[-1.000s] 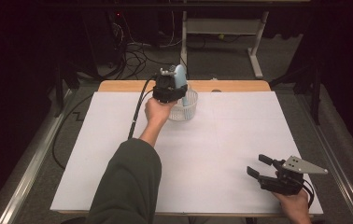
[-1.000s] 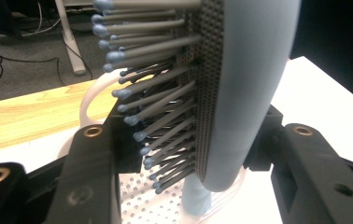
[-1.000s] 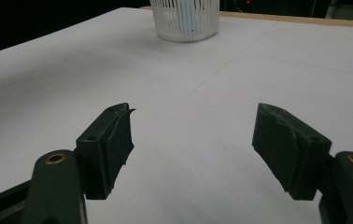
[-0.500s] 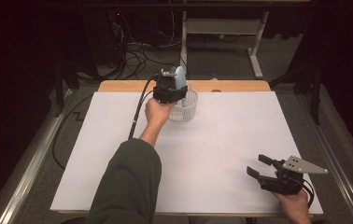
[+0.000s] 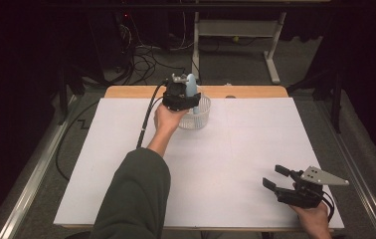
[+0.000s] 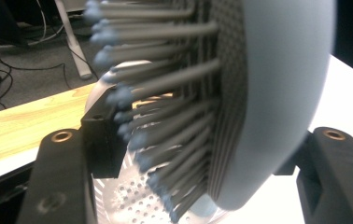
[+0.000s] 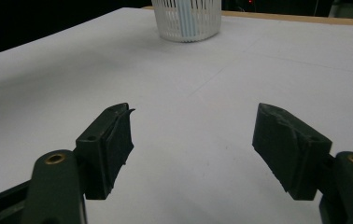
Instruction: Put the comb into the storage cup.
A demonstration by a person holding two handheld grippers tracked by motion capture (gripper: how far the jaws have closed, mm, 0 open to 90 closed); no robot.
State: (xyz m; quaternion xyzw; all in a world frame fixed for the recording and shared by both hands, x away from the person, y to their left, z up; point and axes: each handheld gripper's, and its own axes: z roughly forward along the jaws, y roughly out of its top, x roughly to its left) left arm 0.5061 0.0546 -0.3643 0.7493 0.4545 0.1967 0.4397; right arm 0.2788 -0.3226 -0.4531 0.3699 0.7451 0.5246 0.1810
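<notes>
A light blue hairbrush [image 5: 191,82] with grey bristles [image 6: 165,116] stands upright over a white perforated basket [image 5: 199,117] at the table's far middle. Its lower end reaches down into the basket [image 6: 128,198]. My left gripper [image 5: 181,95] is shut on the brush head [image 6: 282,93], one jaw against the bristles and the other against the smooth back. My right gripper [image 5: 273,175] rests low near the front right of the table, open with nothing between its jaws. From my right gripper [image 7: 193,135] view the basket [image 7: 187,14] stands far ahead, a blue strip showing through its wall.
White paper [image 5: 255,149] covers the table, with a wooden edge [image 5: 255,92] along the far side. Beyond it are cables and a white desk frame [image 5: 235,30] on the floor. The left gripper's cable [image 5: 146,119] trails across the paper.
</notes>
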